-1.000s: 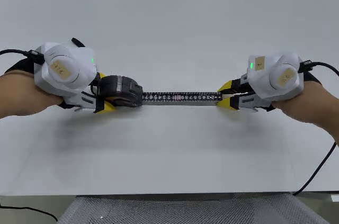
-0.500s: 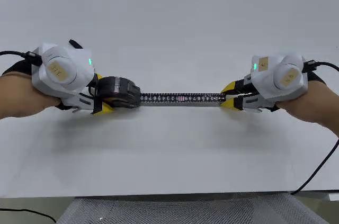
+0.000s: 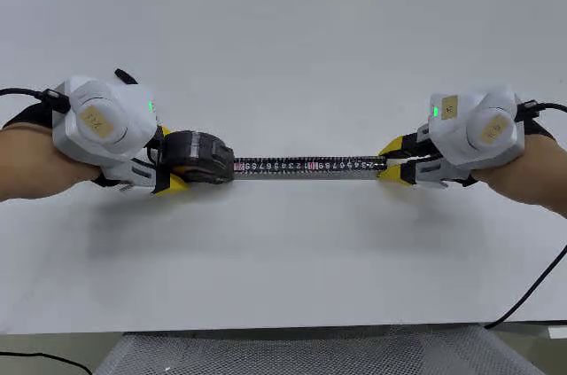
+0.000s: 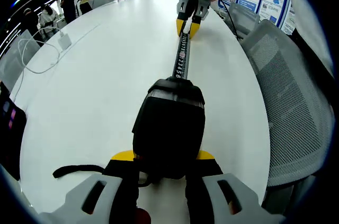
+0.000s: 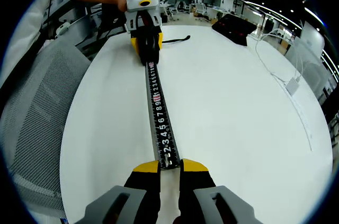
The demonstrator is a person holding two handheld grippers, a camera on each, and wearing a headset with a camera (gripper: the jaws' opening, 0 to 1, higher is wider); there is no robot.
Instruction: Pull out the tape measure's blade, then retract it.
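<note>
- Tape measure (image 3: 202,155) is lying on the table (image 3: 292,56), left gripper (image 3: 170,158) clamping its case.
- Right gripper (image 3: 390,160) is pinching the blade (image 3: 306,165) by its tip; pull-out judged in hand.
- Next move is calling for a controlled return.

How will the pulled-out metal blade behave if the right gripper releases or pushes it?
The numbered metal blade runs straight and taut from the black tape measure case to the right gripper, so it probably springs back. It looks thin, so likely bends if pushed sideways.

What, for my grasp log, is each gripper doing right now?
Left gripper: closed on the tape measure.
Right gripper: closed on the blade, at its tip.
</note>
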